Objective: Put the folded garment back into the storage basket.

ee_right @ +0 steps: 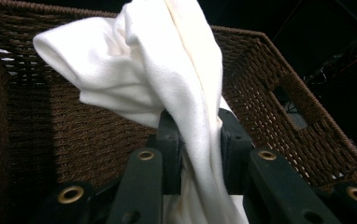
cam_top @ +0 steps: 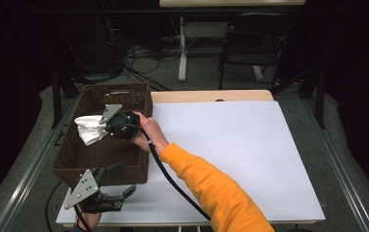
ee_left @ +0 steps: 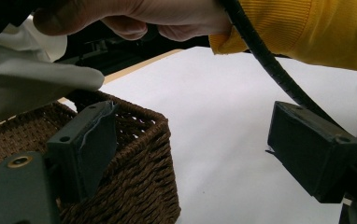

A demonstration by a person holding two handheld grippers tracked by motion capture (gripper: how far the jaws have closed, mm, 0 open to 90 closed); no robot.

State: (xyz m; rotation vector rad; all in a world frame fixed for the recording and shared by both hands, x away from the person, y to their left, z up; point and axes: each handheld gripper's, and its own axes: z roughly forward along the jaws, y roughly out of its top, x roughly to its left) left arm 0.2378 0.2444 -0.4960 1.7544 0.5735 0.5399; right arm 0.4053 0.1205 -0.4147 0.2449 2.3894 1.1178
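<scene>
White cloth (cam_top: 90, 128) hangs over the wicker basket (cam_top: 139, 92), pinched in the right gripper (cam_top: 108, 126); left gripper (cam_top: 126, 192) gapes at the basket's near corner; basket floor beneath the cloth hidden

Dark room: grey carpet floor (cam_top: 197, 67), black chair (cam_top: 250, 48) and tangled cables (cam_top: 139, 58) behind the table.

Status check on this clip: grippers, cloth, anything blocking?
Right gripper shut on white cloth, held over the wicker basket. Left gripper open, jaws straddling the basket's near corner, holding nothing. Nothing in the way.
</scene>
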